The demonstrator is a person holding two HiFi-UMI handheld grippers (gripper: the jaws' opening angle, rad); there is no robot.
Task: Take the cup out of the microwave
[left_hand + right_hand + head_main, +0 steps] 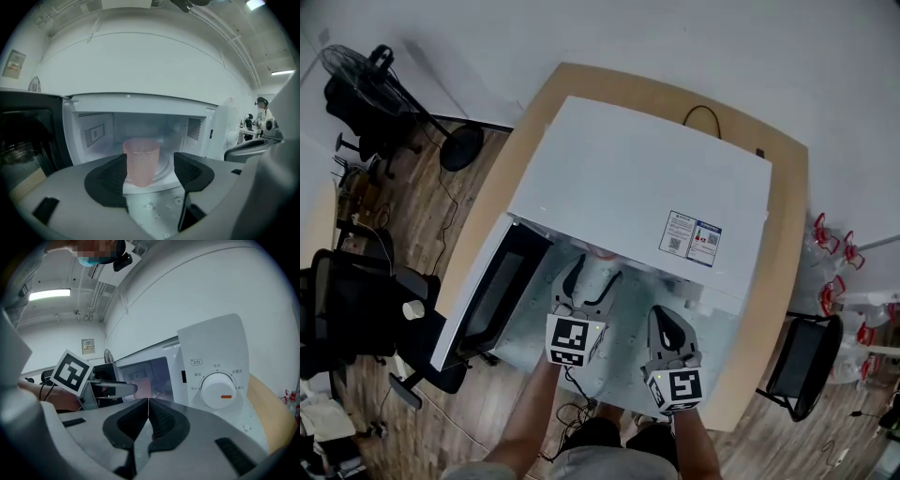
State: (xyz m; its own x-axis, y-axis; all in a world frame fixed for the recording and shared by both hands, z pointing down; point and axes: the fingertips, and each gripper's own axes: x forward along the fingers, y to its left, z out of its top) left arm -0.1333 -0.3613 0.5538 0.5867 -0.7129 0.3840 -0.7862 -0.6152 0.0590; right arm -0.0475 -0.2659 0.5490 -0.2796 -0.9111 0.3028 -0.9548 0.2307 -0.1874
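Note:
A pink translucent cup stands upright on the turntable inside the white microwave, whose door is swung open to the left. My left gripper is open just in front of the cavity mouth. The cup shows between its jaws but farther in, and the pads do not touch it. In the head view the left gripper reaches under the microwave's front edge. My right gripper is shut on nothing, and in the head view the right gripper sits in front of the control panel with its dial.
The microwave sits on a rounded wooden table with a floral cloth in front of it. Office chairs and a fan stand to the left, and another chair to the right.

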